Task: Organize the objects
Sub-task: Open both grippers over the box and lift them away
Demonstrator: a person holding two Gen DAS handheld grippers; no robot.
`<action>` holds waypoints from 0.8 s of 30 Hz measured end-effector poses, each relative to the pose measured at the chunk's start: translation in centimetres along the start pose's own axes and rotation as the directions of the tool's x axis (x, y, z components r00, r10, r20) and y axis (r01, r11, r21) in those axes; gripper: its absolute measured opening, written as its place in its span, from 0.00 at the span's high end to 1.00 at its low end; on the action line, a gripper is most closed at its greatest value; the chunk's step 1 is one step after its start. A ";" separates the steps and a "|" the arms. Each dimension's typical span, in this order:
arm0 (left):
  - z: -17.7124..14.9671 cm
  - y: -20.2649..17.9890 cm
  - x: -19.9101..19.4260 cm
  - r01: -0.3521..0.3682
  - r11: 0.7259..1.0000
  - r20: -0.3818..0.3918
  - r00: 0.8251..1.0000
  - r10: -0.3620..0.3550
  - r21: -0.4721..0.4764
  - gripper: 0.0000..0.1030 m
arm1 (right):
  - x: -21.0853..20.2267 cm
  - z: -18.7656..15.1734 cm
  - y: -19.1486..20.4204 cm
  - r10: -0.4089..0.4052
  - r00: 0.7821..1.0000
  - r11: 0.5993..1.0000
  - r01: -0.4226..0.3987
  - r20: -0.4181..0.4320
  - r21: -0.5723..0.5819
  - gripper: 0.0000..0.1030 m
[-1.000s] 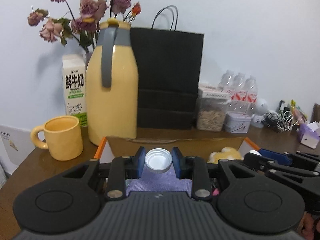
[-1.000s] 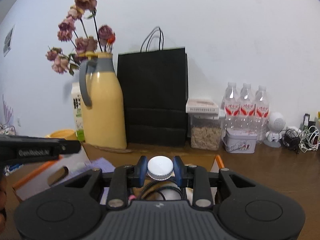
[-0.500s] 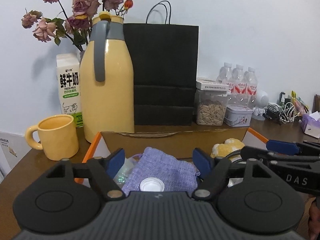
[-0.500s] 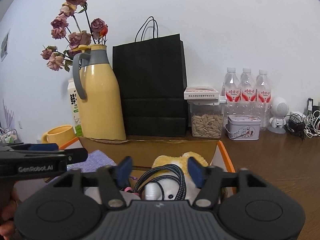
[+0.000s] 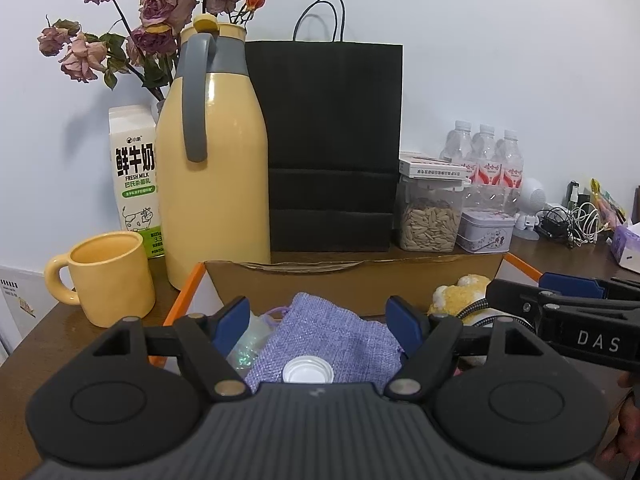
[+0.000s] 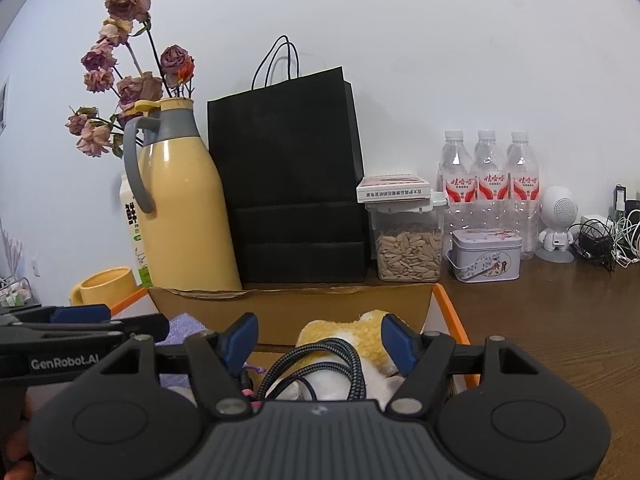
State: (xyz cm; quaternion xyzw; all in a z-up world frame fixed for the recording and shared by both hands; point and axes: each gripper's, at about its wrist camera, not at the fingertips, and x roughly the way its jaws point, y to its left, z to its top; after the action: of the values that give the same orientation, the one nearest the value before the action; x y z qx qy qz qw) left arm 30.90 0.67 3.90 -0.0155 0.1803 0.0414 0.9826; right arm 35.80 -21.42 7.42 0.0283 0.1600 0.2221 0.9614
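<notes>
Left wrist view: the left gripper [image 5: 320, 322] hangs with jaws wide and empty over the cardboard box [image 5: 352, 278]. A white bottle cap [image 5: 307, 371] lies on the purple pouch [image 5: 332, 336] inside, clear of both pads. The yellow mug [image 5: 110, 278] crowds the box's left edge.

Right wrist view: the right gripper [image 6: 318, 340] has its jaws opening, gripping nothing, above a braided cable [image 6: 320, 364] and plush toy [image 6: 360, 330] near the box's right edge. Bare tabletop [image 6: 552, 320] lies to the right.

yellow jug [image 5: 212, 184], black bag [image 5: 334, 144], mug [image 5: 110, 276]
</notes>
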 end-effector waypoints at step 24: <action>-1.3 1.7 -6.0 -0.012 0.999 0.063 0.998 0.014 -0.031 0.07 | -5.1 -0.5 1.0 -0.003 0.997 0.999 0.007 0.077 -0.049 0.26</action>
State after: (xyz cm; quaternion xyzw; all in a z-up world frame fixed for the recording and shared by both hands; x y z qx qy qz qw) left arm 24.72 1.86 4.80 -0.0281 0.1484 0.0509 0.9872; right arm 30.85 -22.74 8.54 0.0129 0.1175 0.2224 0.9678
